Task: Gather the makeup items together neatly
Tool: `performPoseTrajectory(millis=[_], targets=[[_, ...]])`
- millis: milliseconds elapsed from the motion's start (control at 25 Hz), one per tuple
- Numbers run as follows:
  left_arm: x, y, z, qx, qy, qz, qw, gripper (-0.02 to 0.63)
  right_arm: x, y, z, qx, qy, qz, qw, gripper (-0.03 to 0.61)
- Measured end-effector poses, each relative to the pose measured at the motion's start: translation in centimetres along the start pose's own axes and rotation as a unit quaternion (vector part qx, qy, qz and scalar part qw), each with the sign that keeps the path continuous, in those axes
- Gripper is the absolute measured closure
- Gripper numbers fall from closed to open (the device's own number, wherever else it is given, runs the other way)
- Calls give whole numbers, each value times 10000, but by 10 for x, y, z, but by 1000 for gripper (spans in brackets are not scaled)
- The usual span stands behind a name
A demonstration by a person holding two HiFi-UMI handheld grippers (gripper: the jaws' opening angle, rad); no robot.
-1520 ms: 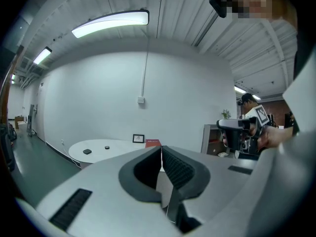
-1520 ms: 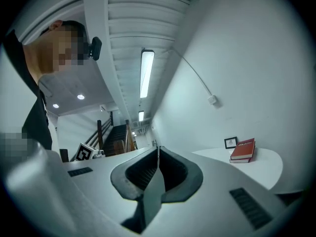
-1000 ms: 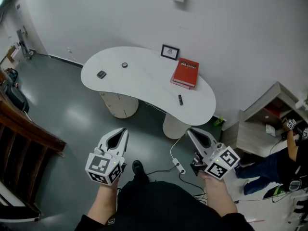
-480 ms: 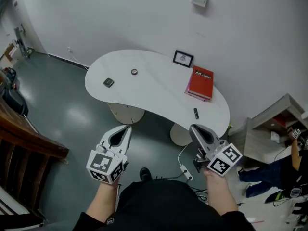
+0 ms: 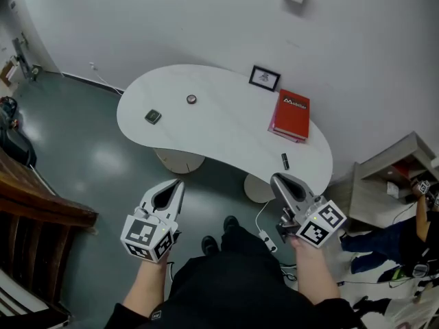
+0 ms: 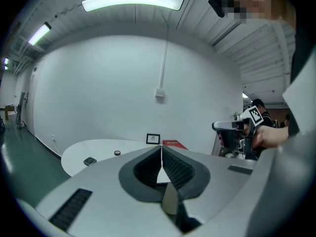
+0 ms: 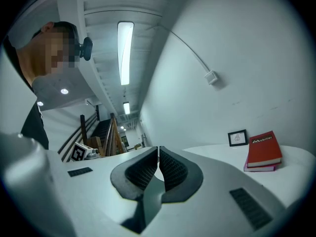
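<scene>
Plainly empty: left gripper (image 5: 176,184), right gripper (image 5: 275,179).

The white table (image 5: 219,132) looks smooth and matt, the grey floor (image 5: 89,163) glossy.

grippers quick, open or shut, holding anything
left gripper: shut, fingers together, nothing between them
right gripper: shut, fingers together, nothing between them

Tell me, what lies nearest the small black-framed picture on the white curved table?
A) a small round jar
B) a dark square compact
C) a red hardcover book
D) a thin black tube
C: the red hardcover book lies closest to the small black-framed picture.
</scene>
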State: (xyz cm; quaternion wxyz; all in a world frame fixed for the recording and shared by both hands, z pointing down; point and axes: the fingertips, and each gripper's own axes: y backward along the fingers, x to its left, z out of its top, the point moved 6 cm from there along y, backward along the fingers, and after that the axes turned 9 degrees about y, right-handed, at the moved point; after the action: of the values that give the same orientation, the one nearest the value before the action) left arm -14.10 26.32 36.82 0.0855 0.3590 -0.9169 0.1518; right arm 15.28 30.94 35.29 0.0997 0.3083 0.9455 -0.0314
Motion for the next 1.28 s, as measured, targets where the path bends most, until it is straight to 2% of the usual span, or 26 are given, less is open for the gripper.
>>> performPoseTrajectory(millis=[280,680,960,1280], targets=[[9,-45,4,179,-27,-77,9998,600,-50,-10,-7,15,-167,-236,9996,541],[32,-148,33,380,-100,-203,9990,600,-158,-40,-5,281,-334,-676,9968,543],[30,-219,50,444,-80,-404,9982,600,-217,-51,5,393,-272,-826,9954,541],[26,-264,58,596,-149,-527,9967,600,-254,-56,-5,831,-14,-1005,9915,541]])
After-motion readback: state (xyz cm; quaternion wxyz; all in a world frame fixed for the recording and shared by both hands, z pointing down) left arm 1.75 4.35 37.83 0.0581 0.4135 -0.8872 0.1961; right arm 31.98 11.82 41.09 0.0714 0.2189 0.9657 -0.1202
